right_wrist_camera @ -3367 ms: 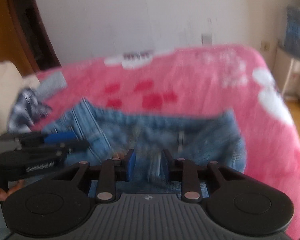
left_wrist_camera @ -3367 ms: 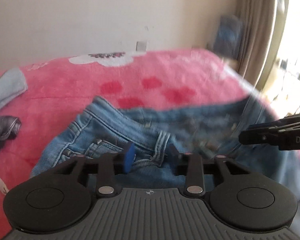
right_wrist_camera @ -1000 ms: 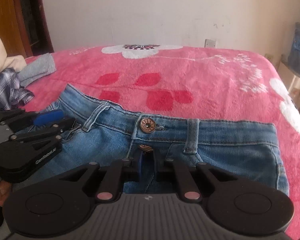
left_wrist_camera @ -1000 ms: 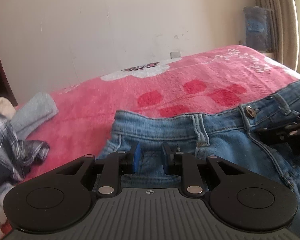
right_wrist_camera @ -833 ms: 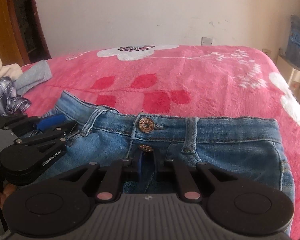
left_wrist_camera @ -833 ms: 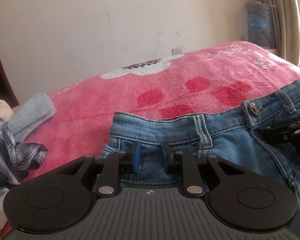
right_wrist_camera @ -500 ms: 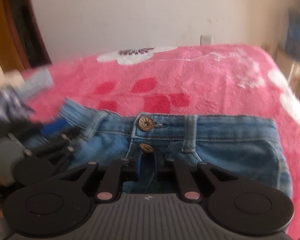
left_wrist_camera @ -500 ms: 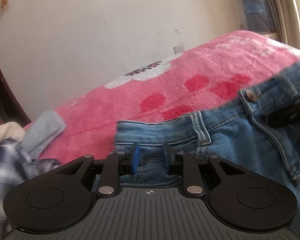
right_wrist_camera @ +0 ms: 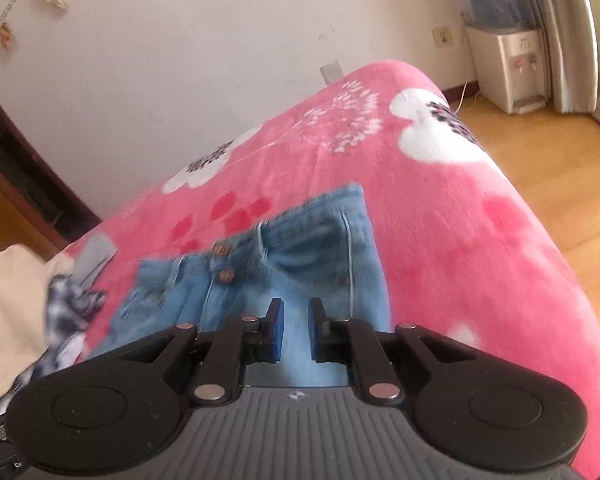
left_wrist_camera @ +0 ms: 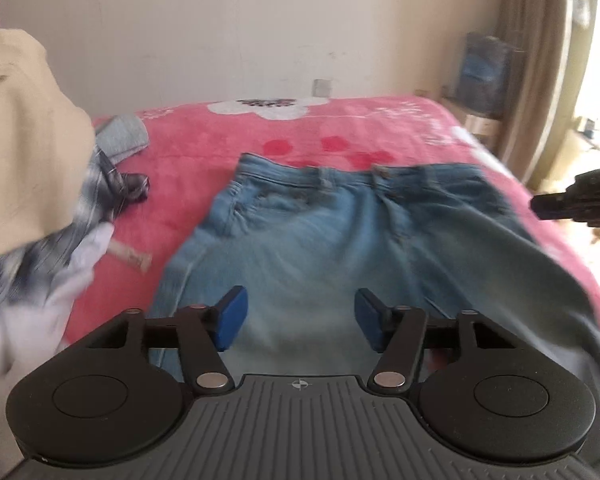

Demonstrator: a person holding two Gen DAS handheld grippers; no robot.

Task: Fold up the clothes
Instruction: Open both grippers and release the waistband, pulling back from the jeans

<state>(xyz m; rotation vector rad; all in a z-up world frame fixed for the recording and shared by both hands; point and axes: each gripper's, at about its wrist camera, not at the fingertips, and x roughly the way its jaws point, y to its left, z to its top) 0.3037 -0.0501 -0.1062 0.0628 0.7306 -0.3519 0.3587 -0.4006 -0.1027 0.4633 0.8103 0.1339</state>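
Note:
Blue jeans (left_wrist_camera: 340, 232) lie spread flat on the pink flowered blanket (left_wrist_camera: 188, 160), waistband at the far end. My left gripper (left_wrist_camera: 300, 320) hovers over the near part of the jeans. Its jaws are opening wide, and no cloth is between the blue pads (left_wrist_camera: 230, 318). My right gripper (right_wrist_camera: 296, 330) hangs above the right side of the jeans (right_wrist_camera: 300, 252), tilted, its pads a narrow gap apart and pinching nothing. The left wrist view shows its tip (left_wrist_camera: 540, 204) at the right, off the denim.
A pile of clothes sits at the left: beige cloth (left_wrist_camera: 28, 140), a plaid shirt (left_wrist_camera: 112, 184), a grey piece (left_wrist_camera: 122, 140) and white cloth (left_wrist_camera: 72, 276). The bed's right edge drops to a wooden floor (right_wrist_camera: 560, 152) with a water dispenser (right_wrist_camera: 508, 68) by the wall.
Both grippers let go of the jeans near the waistband and pulled back and up. The left jaws spread wide. The right view rolled, and the jeans now lie flat.

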